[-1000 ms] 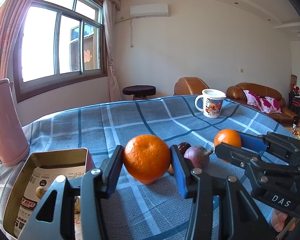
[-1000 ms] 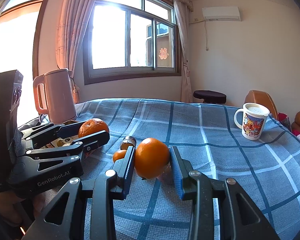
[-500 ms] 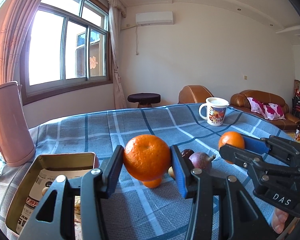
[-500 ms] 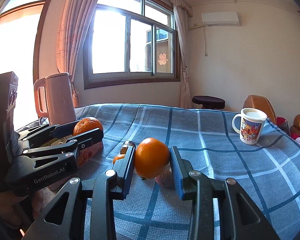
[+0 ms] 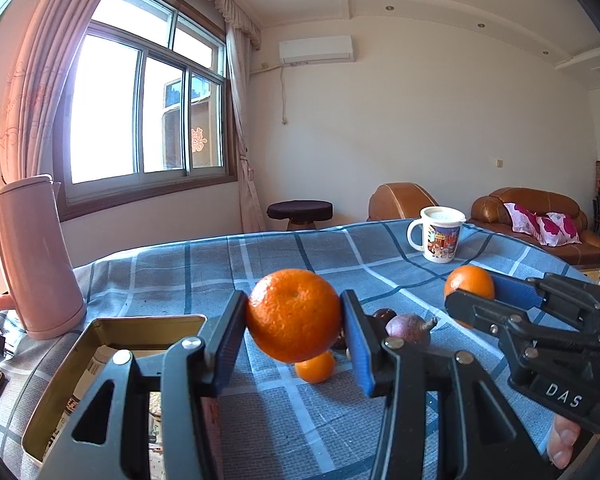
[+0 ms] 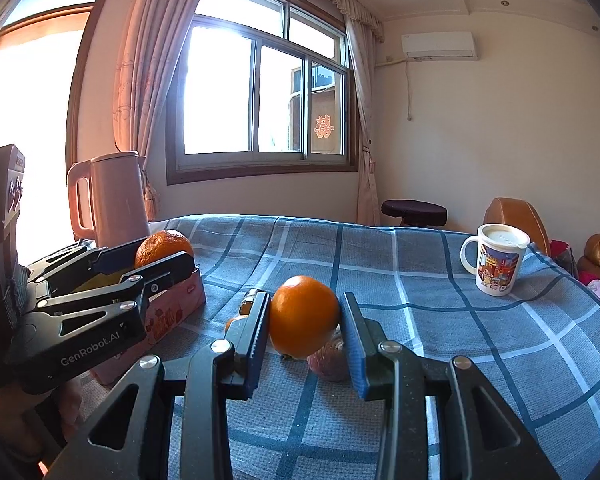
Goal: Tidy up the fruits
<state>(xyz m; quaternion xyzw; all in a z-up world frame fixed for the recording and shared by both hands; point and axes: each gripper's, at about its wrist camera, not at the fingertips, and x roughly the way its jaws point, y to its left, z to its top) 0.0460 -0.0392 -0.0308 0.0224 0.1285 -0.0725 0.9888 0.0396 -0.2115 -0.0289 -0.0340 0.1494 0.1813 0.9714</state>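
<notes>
A: We're in a sunlit living room, big sliding window (image 5: 148, 116) at ten o'clock, and a table under a blue plaid cloth (image 5: 260, 264) filling the lower half of both views.

B: And both claws are busy. In the left wrist view the left gripper (image 5: 294, 334) has its blue pads clamped on a large round dimpled orange (image 5: 294, 316), dead centre and lifted clear of the cloth.

A: Same story from the right wrist view: the right gripper (image 6: 305, 330) is pinching a smooth round orange (image 6: 304, 316) between its pads, also off the cloth.

B: Look at seven o'clock in the left view, an open rectangular gold-coloured tin box (image 5: 100, 344) with printed paper inside. The big orange hangs just beside its near corner, not over it.

A: On the cloth under that orange sits a small orange citrus fruit (image 5: 315, 367), and at three o'clock from it a purple round passion fruit with a stalk (image 5: 407, 330), plus a darker fruit behind, hard to tell what.

B: Background items: a pale pink plastic kettle (image 5: 32, 256) at nine o'clock, standing just behind the tin, and a white lidded mug with a cartoon print (image 5: 439, 234) out at two o'clock, well apart from the fruit.
</notes>
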